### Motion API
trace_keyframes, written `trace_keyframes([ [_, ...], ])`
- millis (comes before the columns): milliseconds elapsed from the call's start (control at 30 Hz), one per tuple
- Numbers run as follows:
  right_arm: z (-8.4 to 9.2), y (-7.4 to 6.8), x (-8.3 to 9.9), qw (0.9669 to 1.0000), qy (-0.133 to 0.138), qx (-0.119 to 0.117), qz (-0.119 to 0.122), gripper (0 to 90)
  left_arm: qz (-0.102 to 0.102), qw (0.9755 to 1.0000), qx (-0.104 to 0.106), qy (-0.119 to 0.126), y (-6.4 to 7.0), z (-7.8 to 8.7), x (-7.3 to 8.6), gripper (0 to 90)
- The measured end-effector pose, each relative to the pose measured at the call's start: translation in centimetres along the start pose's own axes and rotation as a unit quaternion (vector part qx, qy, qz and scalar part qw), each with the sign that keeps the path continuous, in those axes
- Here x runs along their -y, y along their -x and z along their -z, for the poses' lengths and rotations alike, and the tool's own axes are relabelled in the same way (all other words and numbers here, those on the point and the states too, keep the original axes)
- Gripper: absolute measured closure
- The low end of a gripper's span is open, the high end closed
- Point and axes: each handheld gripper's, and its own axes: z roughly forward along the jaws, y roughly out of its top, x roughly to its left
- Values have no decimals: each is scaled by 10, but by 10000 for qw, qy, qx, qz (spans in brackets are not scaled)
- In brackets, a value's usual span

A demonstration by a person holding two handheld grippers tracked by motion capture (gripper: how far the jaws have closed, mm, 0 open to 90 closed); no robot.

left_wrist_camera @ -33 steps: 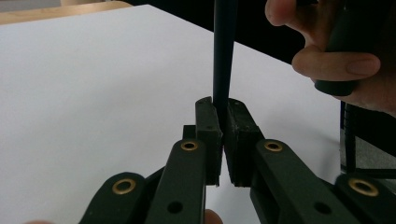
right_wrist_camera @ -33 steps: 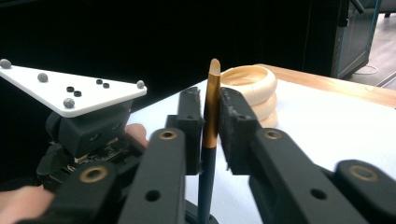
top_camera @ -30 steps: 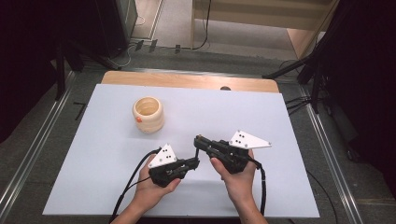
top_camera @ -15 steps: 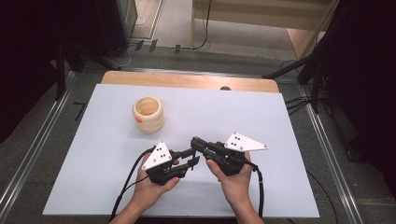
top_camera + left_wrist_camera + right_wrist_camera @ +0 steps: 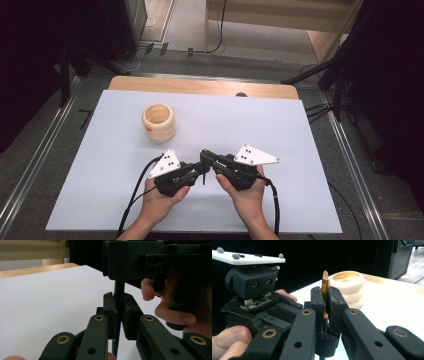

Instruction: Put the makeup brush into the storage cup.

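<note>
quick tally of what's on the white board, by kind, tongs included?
Tongs: 2, left tongs and right tongs, both shut on the pen
Pen, gold barrel with dark lower part: 1
Ribbed wooden pot: 1
Total: 4

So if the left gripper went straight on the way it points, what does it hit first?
Most likely the right gripper: its black body sits close ahead. The left gripper has just been closing its jaws, with the thin dark rod between them.
</note>
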Motion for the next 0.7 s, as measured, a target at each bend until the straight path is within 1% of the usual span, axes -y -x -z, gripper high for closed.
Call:
trace_keyframes([
  [67, 0, 1, 0, 10000, 11, -24, 22, 839, -39, 10000, -8, -12, 0, 0, 0, 836],
  [167, 1, 1, 0, 10000, 43, 18, 77, 751, -58, 10000, -16, -51, 0, 1, 0, 837],
  [233, 2, 3, -1, 10000, 62, -22, 74, 706, -52, 9999, -56, -92, -2, 1, 0, 837],
  [300, 4, 6, -1, 9999, 133, 5, 55, 690, -35, 9999, -90, -122, -4, 2, 0, 837],
  [333, 5, 7, -1, 9998, 183, 19, 93, 689, -37, 9999, -109, -127, -5, 2, 1, 837],
  [400, 8, 9, -2, 9996, 183, 148, 128, 680, -41, 9998, -147, -148, -6, 2, 1, 838],
  [467, 12, 10, -3, 9990, 224, 324, 210, 662, -57, 9997, -190, -161, -7, 3, 1, 837],
  [500, 13, 11, -3, 9990, 206, 348, 203, 662, -60, 9996, -200, -164, -8, 4, 0, 838],
  [567, 15, 12, -3, 9992, 221, 310, 133, 651, -47, 9996, -234, -164, -9, 4, 1, 838],
  [600, 16, 13, -3, 9991, 227, 321, 127, 623, -51, 9995, -245, -169, -9, 5, 1, 838],
  [667, 19, 15, -3, 9990, 279, 348, 54, 526, -65, 9995, -271, -179, -9, 5, 1, 838],
  [700, 20, 17, -3, 9989, 259, 379, 24, 482, -71, 9994, -284, -173, -9, 5, 1, 838],
])
